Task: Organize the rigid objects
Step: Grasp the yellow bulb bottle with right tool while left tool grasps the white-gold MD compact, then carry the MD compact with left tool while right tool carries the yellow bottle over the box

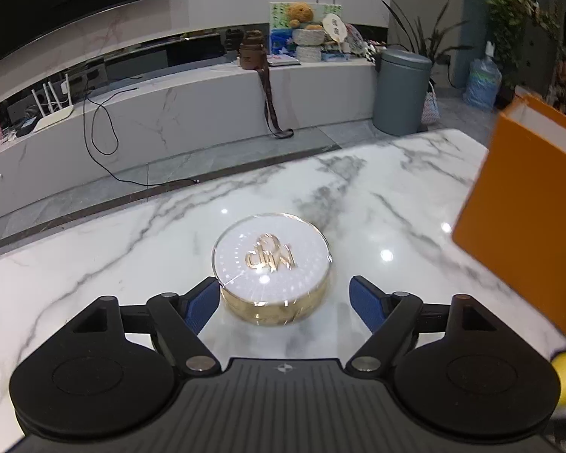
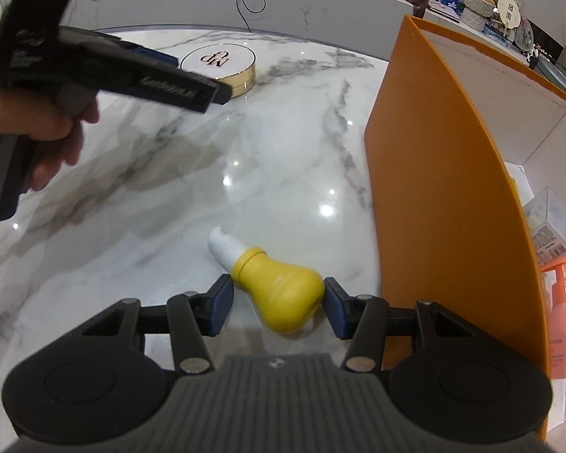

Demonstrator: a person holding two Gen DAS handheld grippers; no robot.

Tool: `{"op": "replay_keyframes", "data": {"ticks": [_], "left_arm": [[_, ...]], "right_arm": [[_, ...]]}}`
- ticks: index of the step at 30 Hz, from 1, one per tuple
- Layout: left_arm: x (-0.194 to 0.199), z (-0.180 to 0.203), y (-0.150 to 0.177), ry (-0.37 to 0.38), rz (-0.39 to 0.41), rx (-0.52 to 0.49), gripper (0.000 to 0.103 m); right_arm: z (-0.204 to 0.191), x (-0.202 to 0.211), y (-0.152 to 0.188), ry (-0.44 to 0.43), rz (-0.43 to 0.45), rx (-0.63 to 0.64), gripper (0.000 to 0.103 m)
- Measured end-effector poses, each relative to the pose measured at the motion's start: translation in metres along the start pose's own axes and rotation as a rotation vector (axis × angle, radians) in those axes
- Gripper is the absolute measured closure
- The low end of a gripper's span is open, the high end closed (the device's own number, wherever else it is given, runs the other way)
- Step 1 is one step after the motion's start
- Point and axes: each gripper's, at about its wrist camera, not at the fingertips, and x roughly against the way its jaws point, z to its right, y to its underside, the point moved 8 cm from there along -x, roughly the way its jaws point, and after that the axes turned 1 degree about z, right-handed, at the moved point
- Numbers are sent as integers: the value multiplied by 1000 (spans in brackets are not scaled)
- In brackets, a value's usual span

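Left wrist view has the left gripper [image 1: 285, 298] spread apart around the round gold-rimmed compact case [image 1: 271, 268] on the white marble table [image 1: 396, 196] — off-centre, it may skid — while the right gripper [image 2: 279, 302], also apart, flanks the yellow bulb-shaped bottle [image 2: 283, 294] near the orange box [image 2: 434, 188].

The desk [image 1: 358, 188] is viewed closely from both wrists, facing the far wall; the round compact [image 1: 271, 264] and orange box [image 2: 445, 188] are shared, perhaps also the yellow bottle [image 2: 283, 294].
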Motion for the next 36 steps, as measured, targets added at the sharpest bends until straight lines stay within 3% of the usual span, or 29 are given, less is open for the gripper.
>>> {"op": "replay_keyframes", "data": {"ticks": [20, 22, 36], "left_arm": [[-27, -8, -5, 5, 13, 29, 10], [-26, -8, -5, 18, 14, 29, 15], [-5, -14, -8, 8, -13, 50, 15]], "right_arm": [[2, -2, -1, -19, 6, -14, 51], [2, -2, -2, -19, 6, -15, 51], [3, -3, -6, -11, -1, -15, 52]]}}
